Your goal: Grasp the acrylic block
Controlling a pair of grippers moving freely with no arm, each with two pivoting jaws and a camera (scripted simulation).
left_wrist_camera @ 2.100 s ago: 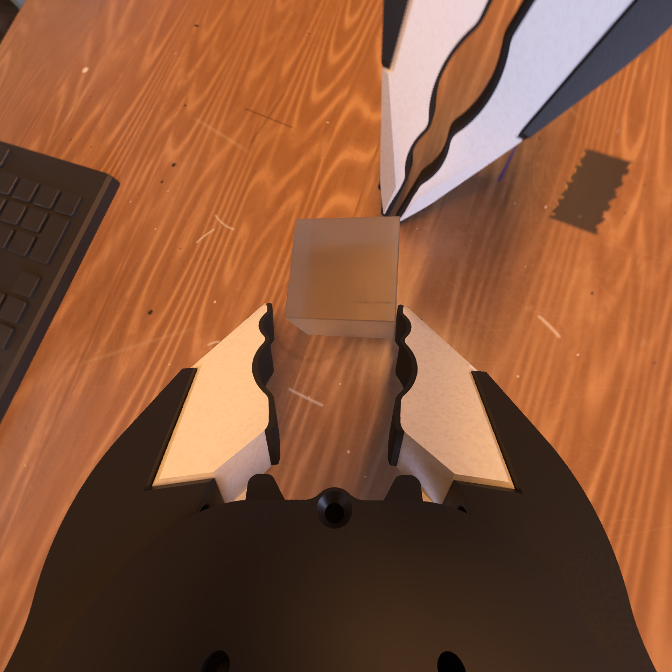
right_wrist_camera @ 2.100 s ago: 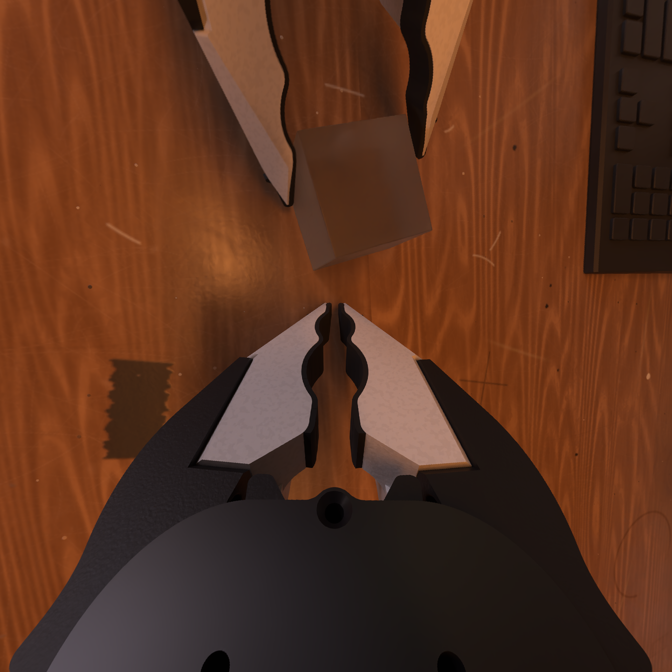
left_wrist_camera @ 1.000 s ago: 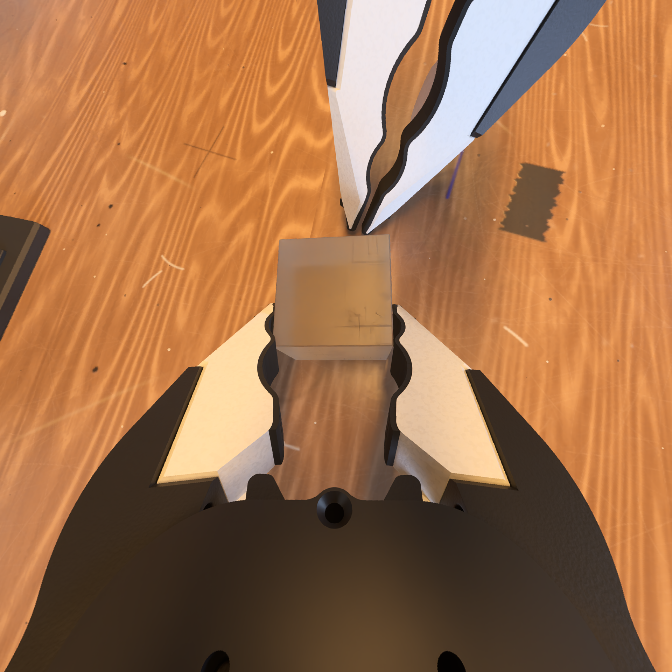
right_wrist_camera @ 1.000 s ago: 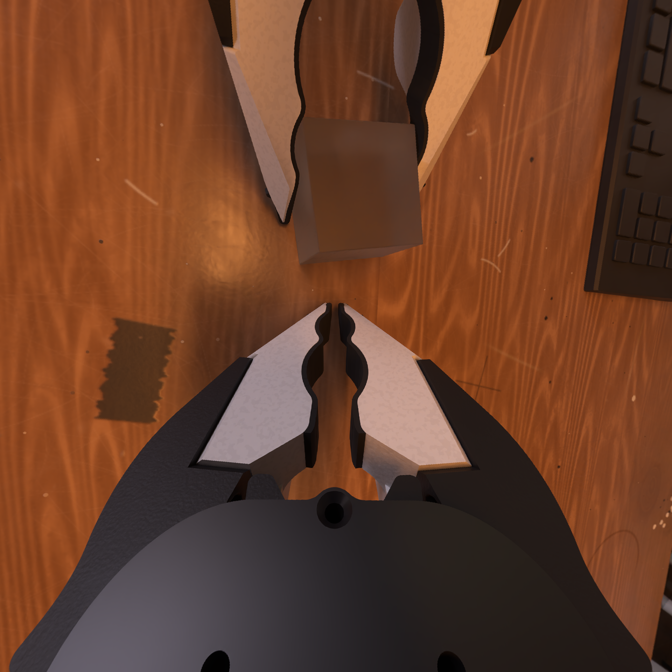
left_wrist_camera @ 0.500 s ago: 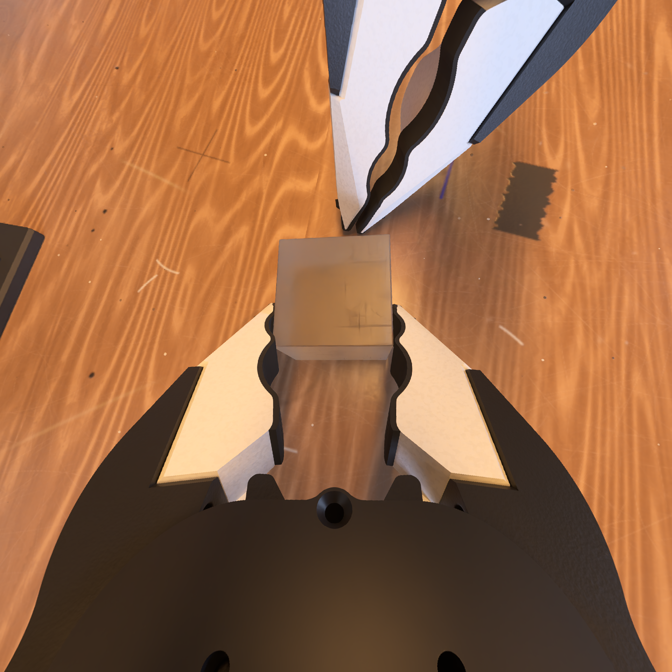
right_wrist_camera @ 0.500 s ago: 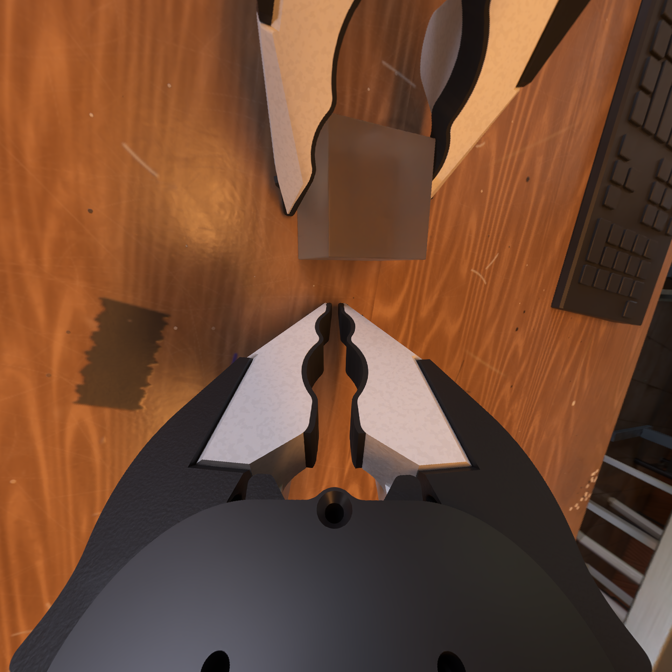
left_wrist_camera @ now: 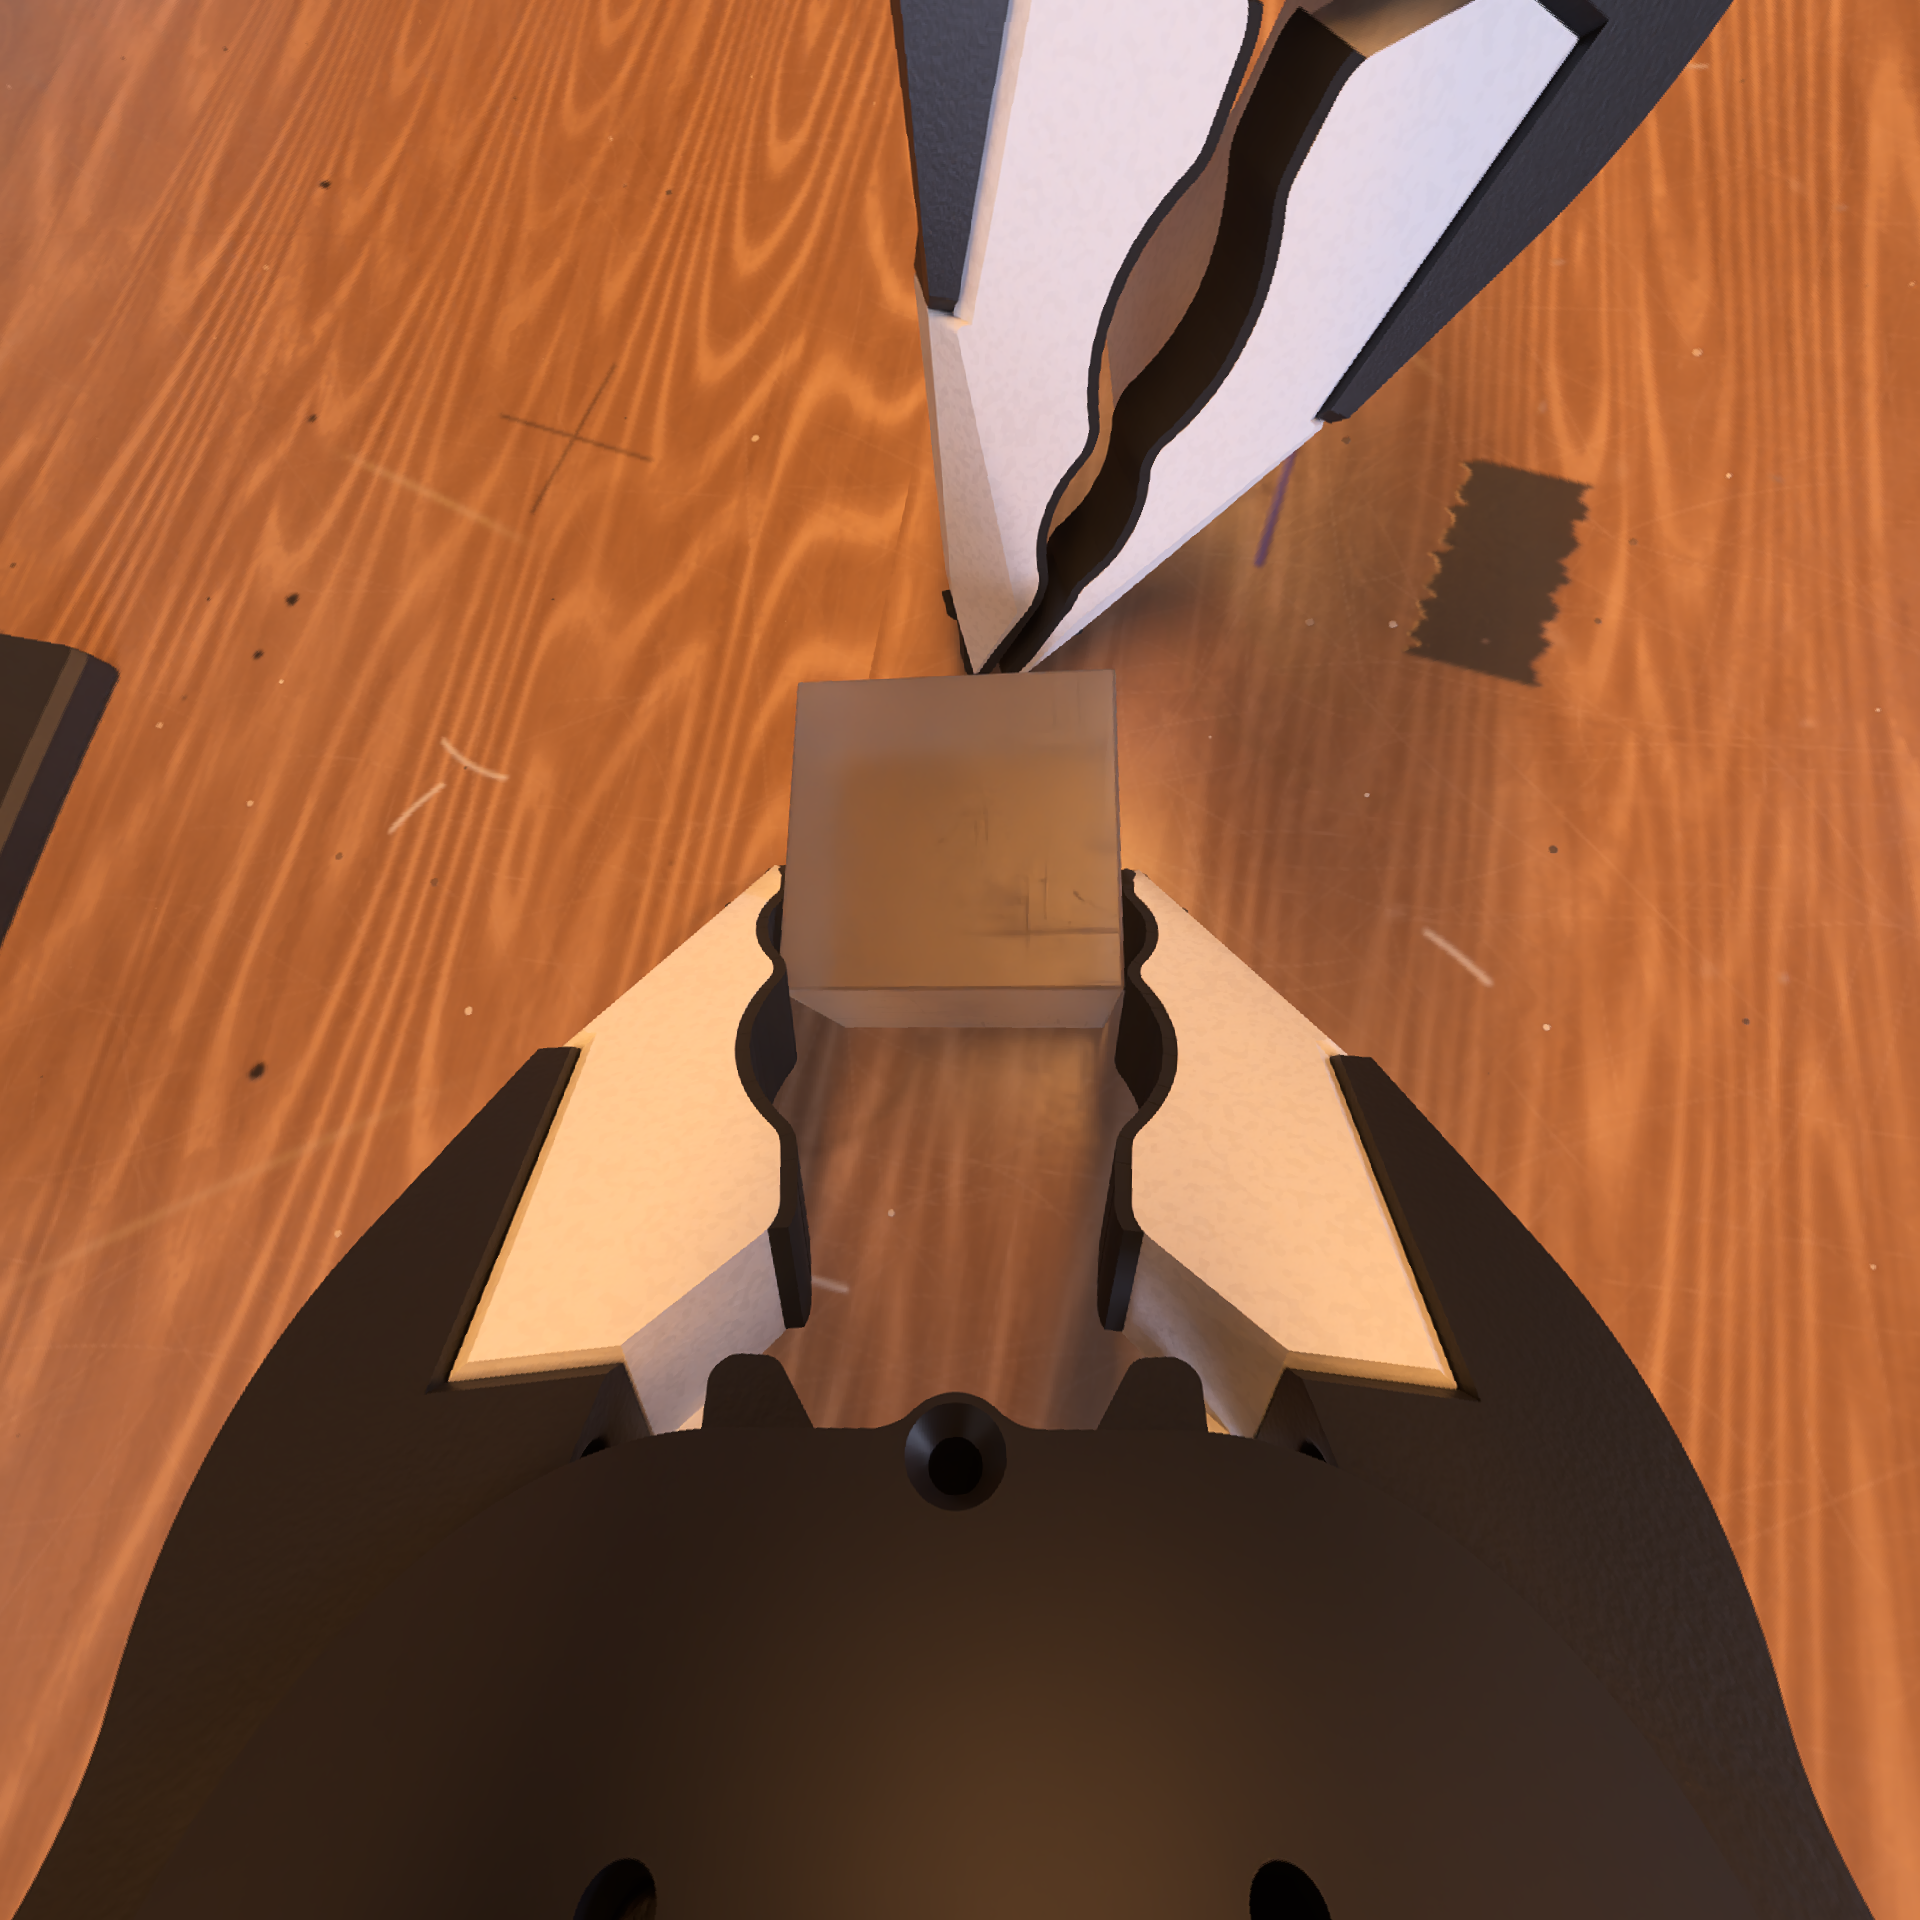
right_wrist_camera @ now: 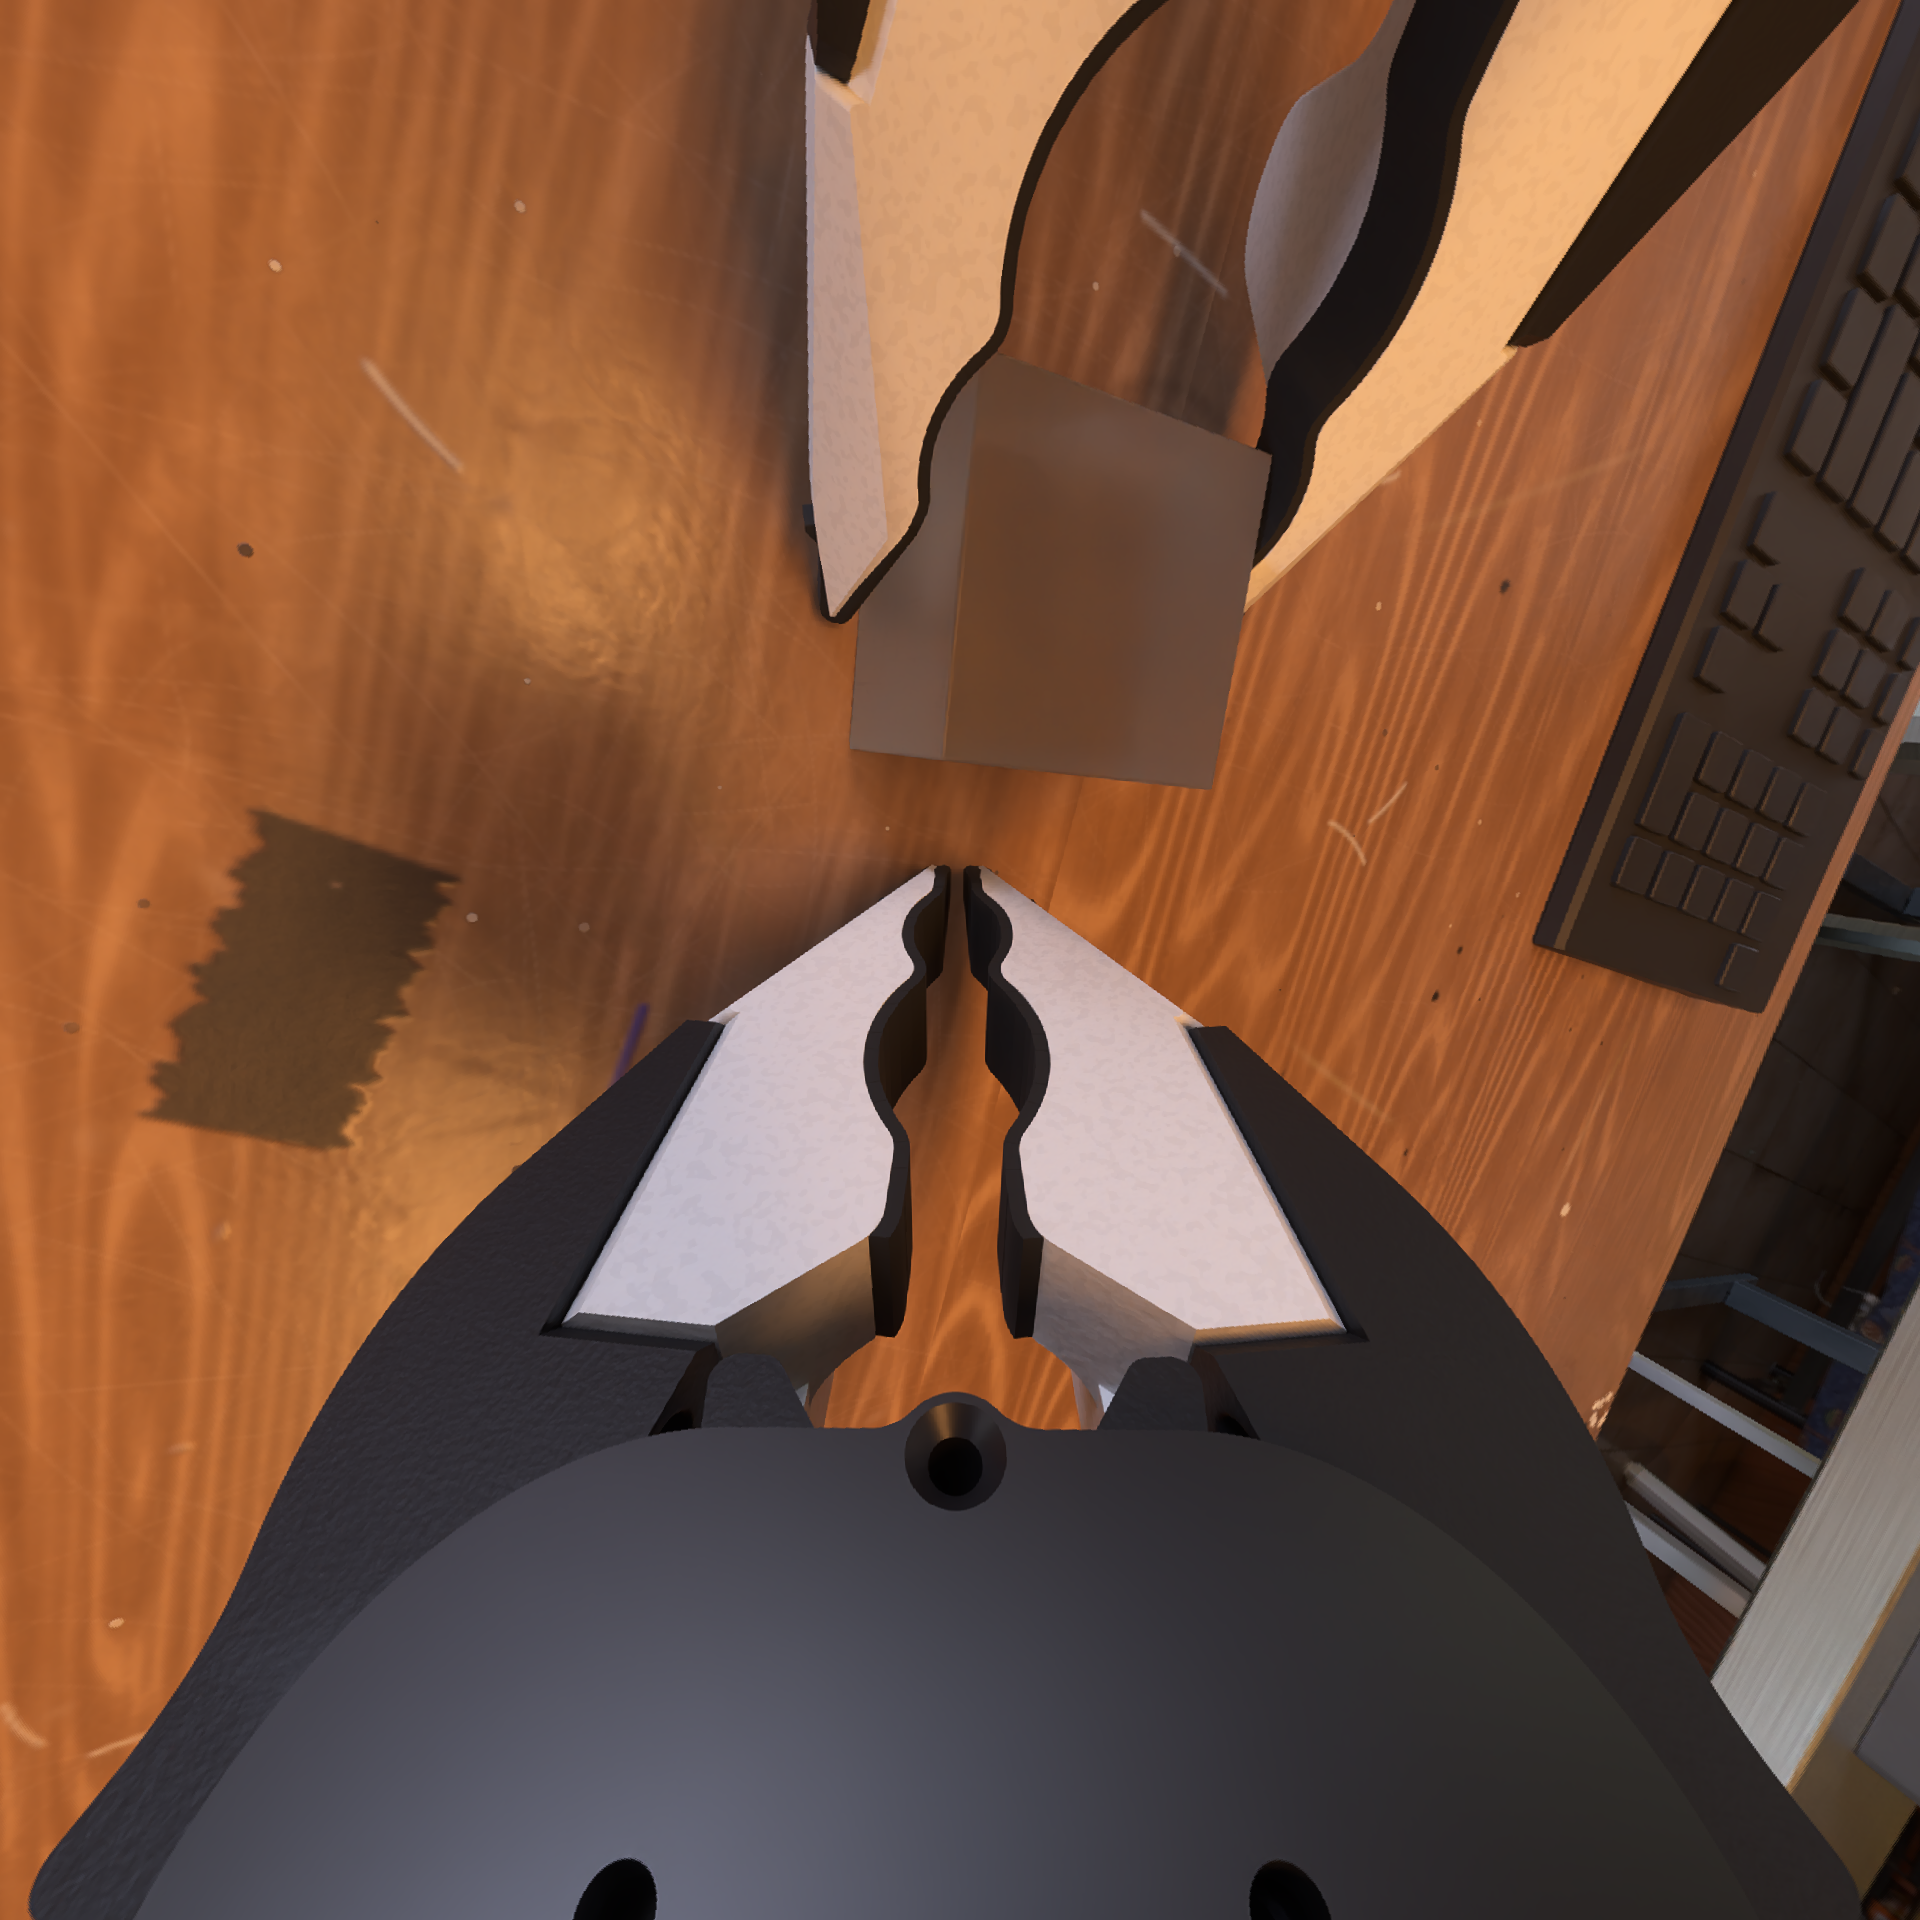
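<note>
- Since the earlier views, the left claw (left_wrist_camera: 952, 914) has slid forward until the acrylic block (left_wrist_camera: 954, 847) sits between its fingertips; the block, once ahead of the tips and skewed, now lies square to them.
- The block rests on the wooden surface (left_wrist_camera: 416, 520), its near half between the two fingers and its far half sticking out past the tips.
- Left claw: about half open, both inner pads touching or all but touching the block's sides; it appears closed on the block, though how firmly cannot be told.
- Right claw (right_wrist_camera: 956, 883): almost fully closed, only a thin slit between the tips, holding nothing; it hovers just beyond the far face of the block, close but apart.
- Step in hand, as I judge it: the grip itself, with the approach finished.
- Next move calls for a firm squeeze, then a straight lift; only the tips hold, so the block might pivot or slip.
- A keyboard (right_wrist_camera: 1766, 644) and a dark jagged patch (right_wrist_camera: 301, 987) lie well clear of the block.
</note>
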